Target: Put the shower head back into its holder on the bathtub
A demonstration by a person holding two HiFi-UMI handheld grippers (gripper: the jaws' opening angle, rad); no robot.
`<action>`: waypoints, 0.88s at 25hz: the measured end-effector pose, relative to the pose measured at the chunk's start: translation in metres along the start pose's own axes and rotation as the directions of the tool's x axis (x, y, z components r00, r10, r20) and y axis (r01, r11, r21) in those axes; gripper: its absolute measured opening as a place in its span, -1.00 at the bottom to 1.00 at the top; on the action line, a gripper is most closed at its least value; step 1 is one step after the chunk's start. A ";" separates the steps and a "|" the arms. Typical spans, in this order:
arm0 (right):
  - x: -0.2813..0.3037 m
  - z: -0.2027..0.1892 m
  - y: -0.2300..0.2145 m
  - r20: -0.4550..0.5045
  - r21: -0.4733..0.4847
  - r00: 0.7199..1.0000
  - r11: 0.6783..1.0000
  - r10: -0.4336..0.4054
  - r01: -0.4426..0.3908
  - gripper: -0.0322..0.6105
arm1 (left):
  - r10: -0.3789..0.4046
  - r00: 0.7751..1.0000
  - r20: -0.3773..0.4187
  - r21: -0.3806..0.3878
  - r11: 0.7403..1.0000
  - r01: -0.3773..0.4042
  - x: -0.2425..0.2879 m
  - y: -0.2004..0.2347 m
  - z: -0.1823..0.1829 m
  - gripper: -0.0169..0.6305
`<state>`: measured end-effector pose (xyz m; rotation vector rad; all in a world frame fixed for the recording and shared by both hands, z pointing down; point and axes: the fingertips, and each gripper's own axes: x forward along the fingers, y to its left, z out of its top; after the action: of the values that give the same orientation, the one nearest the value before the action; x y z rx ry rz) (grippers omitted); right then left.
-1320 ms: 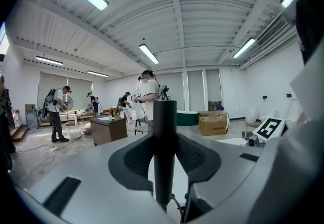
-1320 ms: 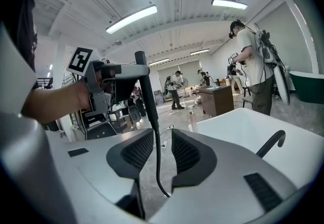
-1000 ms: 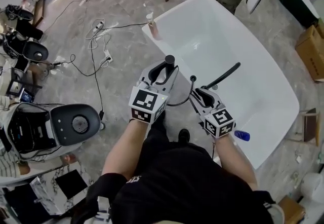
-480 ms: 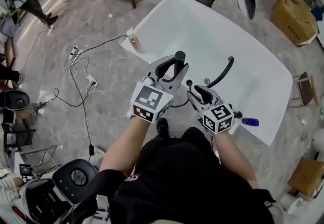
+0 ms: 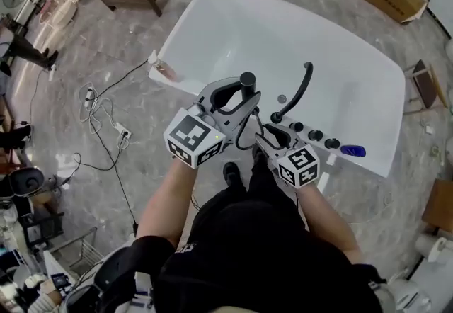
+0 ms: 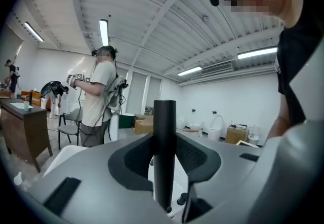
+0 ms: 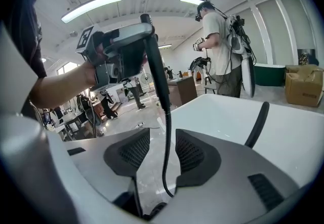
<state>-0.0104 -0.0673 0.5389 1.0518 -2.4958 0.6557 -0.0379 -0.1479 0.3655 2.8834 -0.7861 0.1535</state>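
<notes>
1. Clamping black cylindrical shower head [image 6: 164,137] upright, left gripper [image 5: 241,95] hung by white bathtub [image 5: 212,28] rim.
2. Jaws of right gripper [image 5: 271,133] had just been opening; thin black hose [image 7: 166,132] loose between them.
3. Risk: hose could snag, pulling head off-line.

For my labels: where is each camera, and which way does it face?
Head view: on the head, facing down at tub; forearms, left tongs, right tongs.
Left gripper view: on left tongs, facing a person; jaws grip shower head.
Right gripper view: on right tongs, facing tub; jaws just opening round hose.
Shared: shower head, in all.
</notes>
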 end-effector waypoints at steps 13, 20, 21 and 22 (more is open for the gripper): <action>0.023 -0.022 -0.054 -0.032 0.096 0.999 0.995 0.005 -0.002 -0.34 | -0.085 0.995 -0.061 0.000 0.996 0.085 0.044 0.007 -0.019 -0.50; 0.049 -0.013 -0.035 -0.047 0.074 0.996 0.995 0.069 -0.066 -0.33 | -0.158 0.987 0.001 -0.001 0.987 0.158 0.034 -0.003 0.008 -0.50; 0.052 -0.013 -0.034 -0.049 0.074 0.996 0.995 0.075 -0.071 -0.34 | -0.164 0.986 0.009 -0.008 0.986 0.164 0.033 -0.004 0.011 -0.50; 0.056 -0.013 -0.033 -0.051 0.075 0.996 0.994 0.078 -0.074 -0.34 | -0.172 0.985 0.014 -0.014 0.985 0.172 0.032 -0.005 0.012 -0.50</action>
<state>-0.0214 -0.1126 0.5856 0.9550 -2.4925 0.7923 -0.0071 -0.1620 0.3573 2.9224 -0.5339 0.1091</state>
